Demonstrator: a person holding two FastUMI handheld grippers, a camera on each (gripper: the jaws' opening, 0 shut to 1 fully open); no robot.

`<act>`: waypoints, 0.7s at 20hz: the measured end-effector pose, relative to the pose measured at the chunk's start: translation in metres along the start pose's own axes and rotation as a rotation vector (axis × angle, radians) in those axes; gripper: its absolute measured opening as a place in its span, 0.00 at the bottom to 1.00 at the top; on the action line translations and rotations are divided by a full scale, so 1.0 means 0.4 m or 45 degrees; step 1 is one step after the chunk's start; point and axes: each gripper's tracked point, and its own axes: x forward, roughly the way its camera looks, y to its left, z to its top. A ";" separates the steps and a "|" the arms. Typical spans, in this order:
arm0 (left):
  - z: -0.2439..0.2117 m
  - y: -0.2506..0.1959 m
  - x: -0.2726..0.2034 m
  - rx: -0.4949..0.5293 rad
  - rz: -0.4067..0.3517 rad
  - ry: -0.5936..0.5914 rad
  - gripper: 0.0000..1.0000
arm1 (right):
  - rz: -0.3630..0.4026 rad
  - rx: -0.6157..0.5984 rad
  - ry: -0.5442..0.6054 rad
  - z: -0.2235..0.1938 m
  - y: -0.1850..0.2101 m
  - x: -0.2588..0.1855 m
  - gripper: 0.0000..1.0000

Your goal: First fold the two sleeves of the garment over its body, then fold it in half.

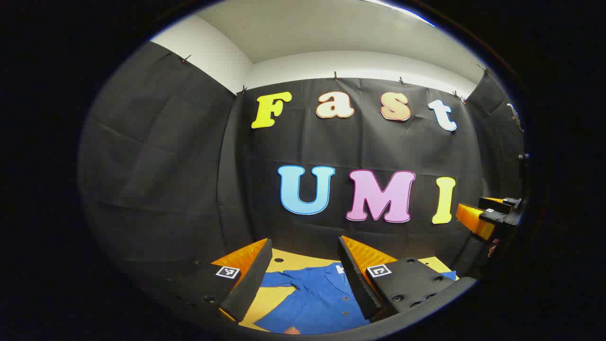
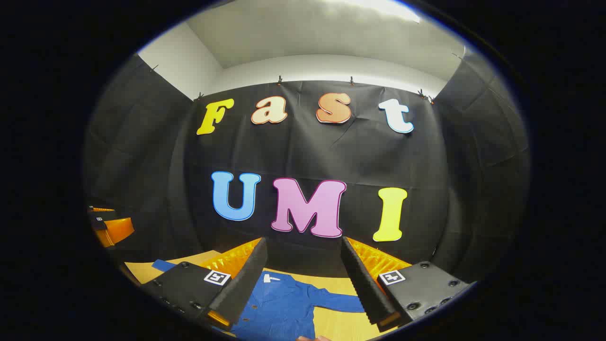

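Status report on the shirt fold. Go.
Left gripper open, above the table, holding nothing. Right gripper open, likewise. Blue shirt flat on the yellow table, sleeves spread, no fold made. Nothing in the way.

Light falls from a bright ceiling strip [image 2: 378,7] overhead, glaring white at the top of both views. The white upper wall [image 1: 360,64] glows evenly; the dark cloth swallows light. Focus is sharp at centre, while straight lines bow strongly toward the edges.
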 end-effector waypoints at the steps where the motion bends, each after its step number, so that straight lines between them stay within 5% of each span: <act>1: 0.000 0.000 -0.005 0.007 0.002 -0.002 0.80 | 0.000 -0.001 0.002 -0.002 -0.001 -0.001 0.96; 14: 0.025 -0.058 -0.013 0.030 -0.071 -0.031 0.80 | -0.072 0.001 0.017 0.001 -0.054 -0.043 0.96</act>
